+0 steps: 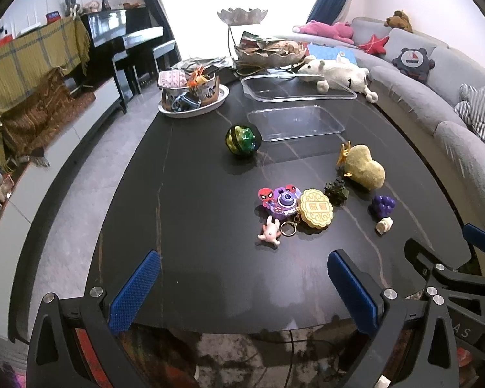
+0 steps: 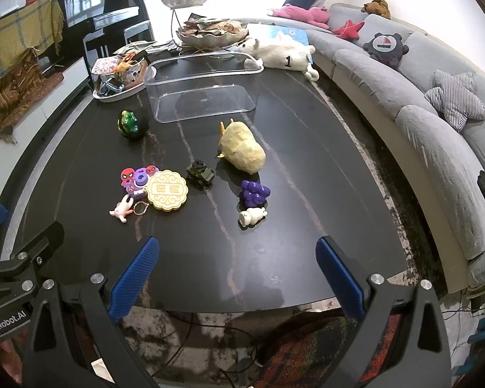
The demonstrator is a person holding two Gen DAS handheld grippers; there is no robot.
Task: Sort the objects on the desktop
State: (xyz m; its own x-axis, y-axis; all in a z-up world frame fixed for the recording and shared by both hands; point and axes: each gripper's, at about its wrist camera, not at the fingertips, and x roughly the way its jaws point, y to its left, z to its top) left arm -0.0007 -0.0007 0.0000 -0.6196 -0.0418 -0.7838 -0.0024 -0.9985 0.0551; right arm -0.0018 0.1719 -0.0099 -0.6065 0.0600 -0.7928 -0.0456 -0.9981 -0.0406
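Small toys lie on the black table (image 1: pixel 194 226): a green-gold ball (image 1: pixel 243 142) (image 2: pixel 131 124), a purple Spider-Man toy camera (image 1: pixel 279 202) (image 2: pixel 137 179), a yellow mooncake disc (image 1: pixel 316 207) (image 2: pixel 167 190), a pink bunny keychain (image 1: pixel 270 231) (image 2: pixel 123 209), a dark green tank (image 1: pixel 336 190) (image 2: pixel 200 173), a yellow plush (image 1: pixel 365 166) (image 2: pixel 242 148), purple grapes (image 1: pixel 383 205) (image 2: pixel 254 193) and a small white figure (image 1: pixel 384 225) (image 2: pixel 252 216). A clear plastic bin (image 1: pixel 296 106) (image 2: pixel 203 92) stands behind them. My left gripper (image 1: pixel 242 287) and right gripper (image 2: pixel 237 278) are open and empty above the near table edge.
A white tray with a basket of clutter (image 1: pixel 194 93) (image 2: pixel 119 77) sits at the back left. A silver leaf bowl stand (image 1: pixel 268 51) and a white plush bear (image 1: pixel 339 74) (image 2: pixel 281 51) sit at the back. A grey sofa (image 2: pixel 420 113) runs along the right.
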